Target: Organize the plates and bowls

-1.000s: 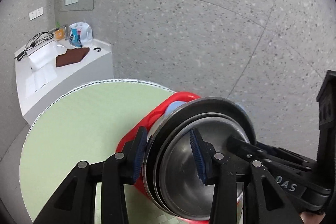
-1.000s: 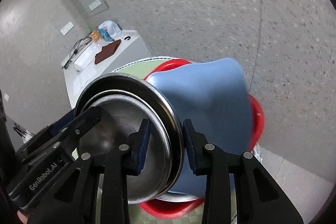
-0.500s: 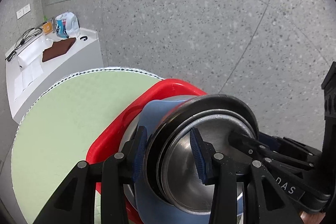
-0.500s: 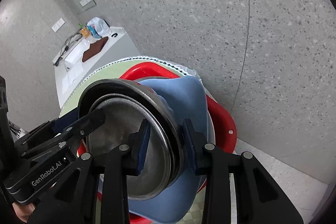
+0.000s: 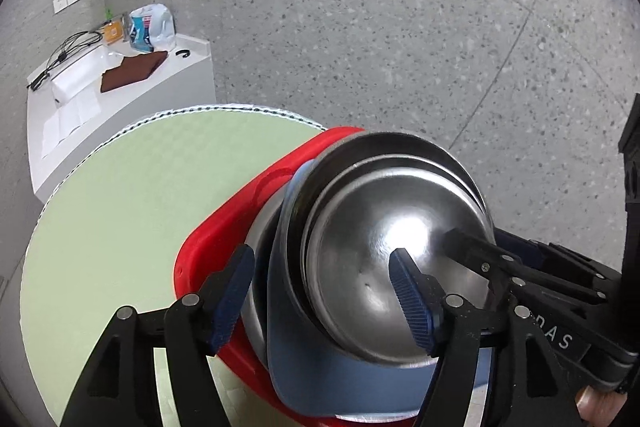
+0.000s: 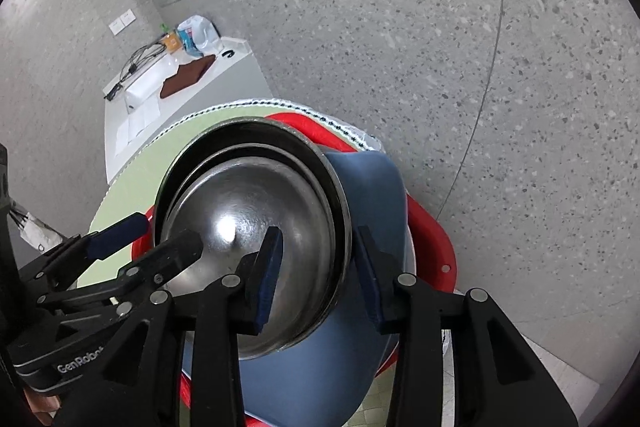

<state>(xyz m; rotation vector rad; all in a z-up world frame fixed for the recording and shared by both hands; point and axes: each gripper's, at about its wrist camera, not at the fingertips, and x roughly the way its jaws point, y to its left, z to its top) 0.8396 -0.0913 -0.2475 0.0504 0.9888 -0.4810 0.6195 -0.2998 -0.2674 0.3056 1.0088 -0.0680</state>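
Observation:
A stack of nested steel bowls point(image 5: 384, 227) sits on a blue plate point(image 5: 360, 383) inside a red basin point(image 5: 240, 211) on the round green table. The stack also shows in the right wrist view point(image 6: 248, 203), with the blue plate point(image 6: 360, 187) and red basin point(image 6: 432, 239). My left gripper point(image 5: 320, 295) is open, its jaws wide on either side of the stack's left rim. My right gripper point(image 6: 316, 275) is open, its jaws on either side of the right rim. Whether the pads touch the bowls I cannot tell.
The round table point(image 5: 120, 195) has a green cloth with a patterned edge. A low white counter point(image 5: 104, 87) behind it holds a brown cloth, papers, cables and a bottle. Speckled grey floor lies all around.
Both grippers have opened wide around the bowl rims. The bowl stack has come down onto the blue plate in the red basin. Both cameras now sit lower and closer to the stack.

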